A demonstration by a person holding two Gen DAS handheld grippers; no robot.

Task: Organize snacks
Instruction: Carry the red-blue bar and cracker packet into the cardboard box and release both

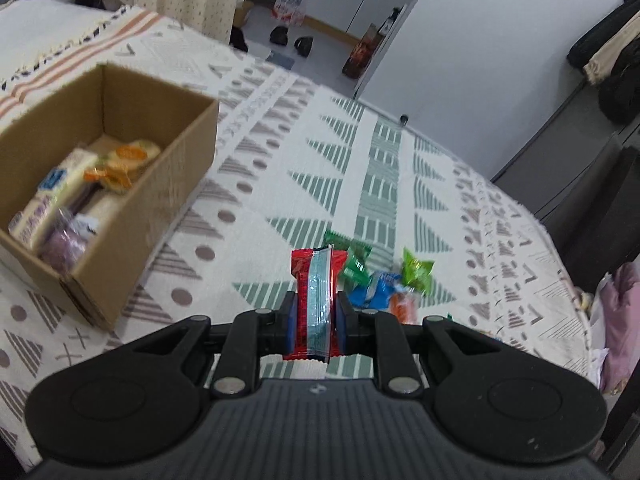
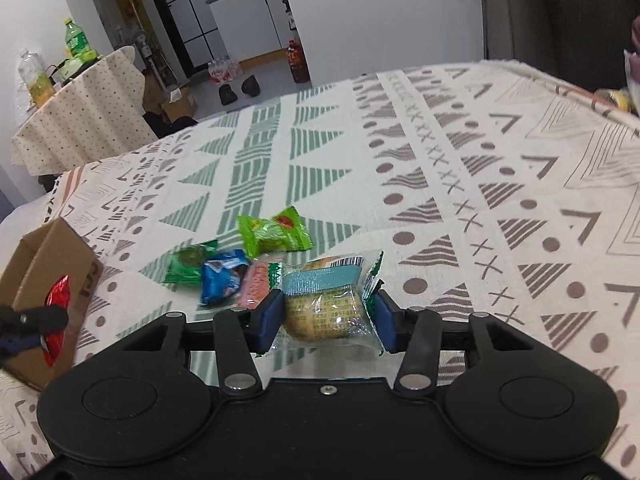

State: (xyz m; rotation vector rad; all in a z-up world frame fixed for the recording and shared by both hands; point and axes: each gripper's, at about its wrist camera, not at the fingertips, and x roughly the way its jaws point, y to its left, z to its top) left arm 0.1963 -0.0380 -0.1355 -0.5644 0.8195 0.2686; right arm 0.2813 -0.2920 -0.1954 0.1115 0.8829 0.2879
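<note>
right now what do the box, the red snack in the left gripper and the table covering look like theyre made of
Box: plain brown cardboard, matte, with folded flaps and raw edges.
Red snack, clamped in the left gripper: glossy plastic or foil film, judging by its shine and the crimped, serrated end seal.
Table covering: looks like woven cloth, matte, with a printed or woven geometric pattern; which one is unclear.

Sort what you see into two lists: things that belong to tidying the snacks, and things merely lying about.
Belongs to the job:
cardboard box
red snack packet in the left gripper
clear-wrapped pastry between the right gripper fingers
loose snack pile

Just lying about:
green bottle
shoes
patterned cloth
</note>
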